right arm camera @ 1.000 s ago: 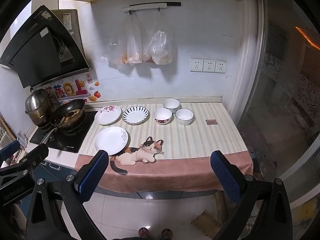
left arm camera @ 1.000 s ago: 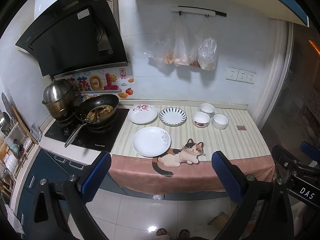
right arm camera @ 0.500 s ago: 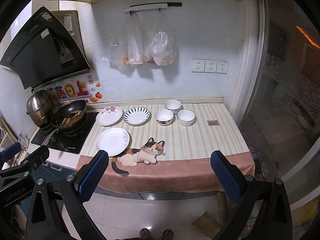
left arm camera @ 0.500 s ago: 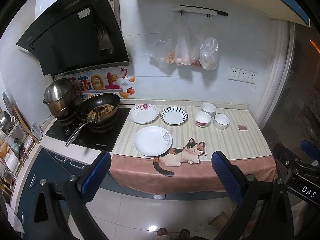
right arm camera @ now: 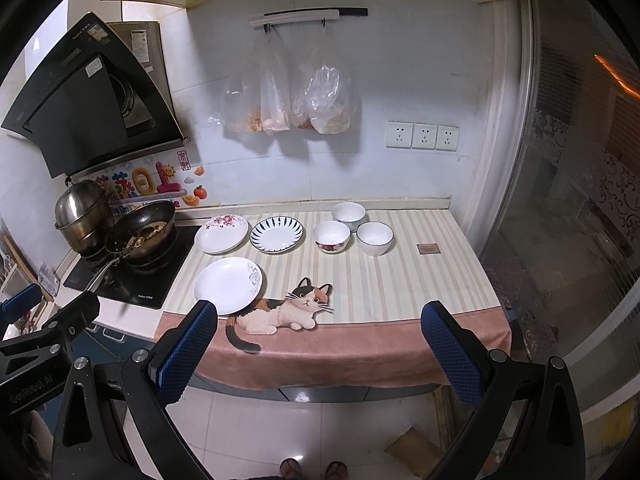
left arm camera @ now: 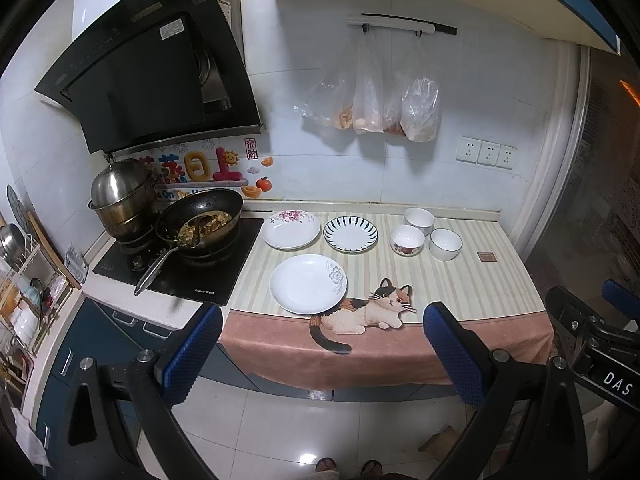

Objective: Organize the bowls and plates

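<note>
Three plates are sitting on the striped cloth [left arm camera: 472, 280]: a plain white plate [left arm camera: 308, 284] near the front edge, a floral plate [left arm camera: 291, 229] and a blue-striped plate [left arm camera: 350, 234] side by side behind it. Three bowls [left arm camera: 407, 239] are clustering to their right. I am holding my left gripper [left arm camera: 322, 354] and right gripper [right arm camera: 320, 354] short of the counter, well apart from the dishes, fingers spread wide, gripping nothing. A wok [left arm camera: 202, 224] is resting on the stove at left.
</note>
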